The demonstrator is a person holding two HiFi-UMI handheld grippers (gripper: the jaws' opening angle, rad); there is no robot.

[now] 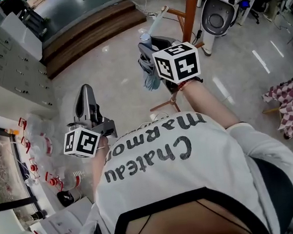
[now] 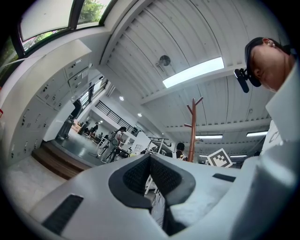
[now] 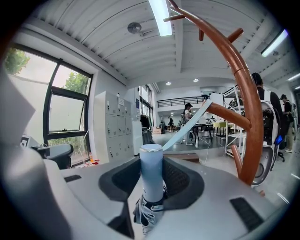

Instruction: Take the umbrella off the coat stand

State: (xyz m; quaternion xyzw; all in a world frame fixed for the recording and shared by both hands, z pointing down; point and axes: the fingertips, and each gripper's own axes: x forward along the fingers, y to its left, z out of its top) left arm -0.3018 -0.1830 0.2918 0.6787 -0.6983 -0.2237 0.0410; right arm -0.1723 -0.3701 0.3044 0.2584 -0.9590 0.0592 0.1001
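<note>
The right gripper [image 3: 151, 164] pinched the pale blue umbrella [image 3: 151, 176] by its handle, which stood upright between the pads, fabric bunched below. Its strap [image 3: 187, 125] ran up to a peg of the coat stand [image 3: 251, 122]. The left gripper [image 2: 150, 161] had its fingers drawn together, empty.

Grey lockers [image 1: 9, 69], pale glossy floor [image 1: 108, 74] — strip-lit ceiling [image 2: 140, 51].

My right gripper [image 1: 149, 47] clasps the folded umbrella [image 1: 150, 77], just near of the brown coat stand [image 1: 193, 7]; its pale strap [image 1: 157, 21] runs to a far peg. My left gripper [image 1: 86, 91] hangs at near left, jaws together.
</note>
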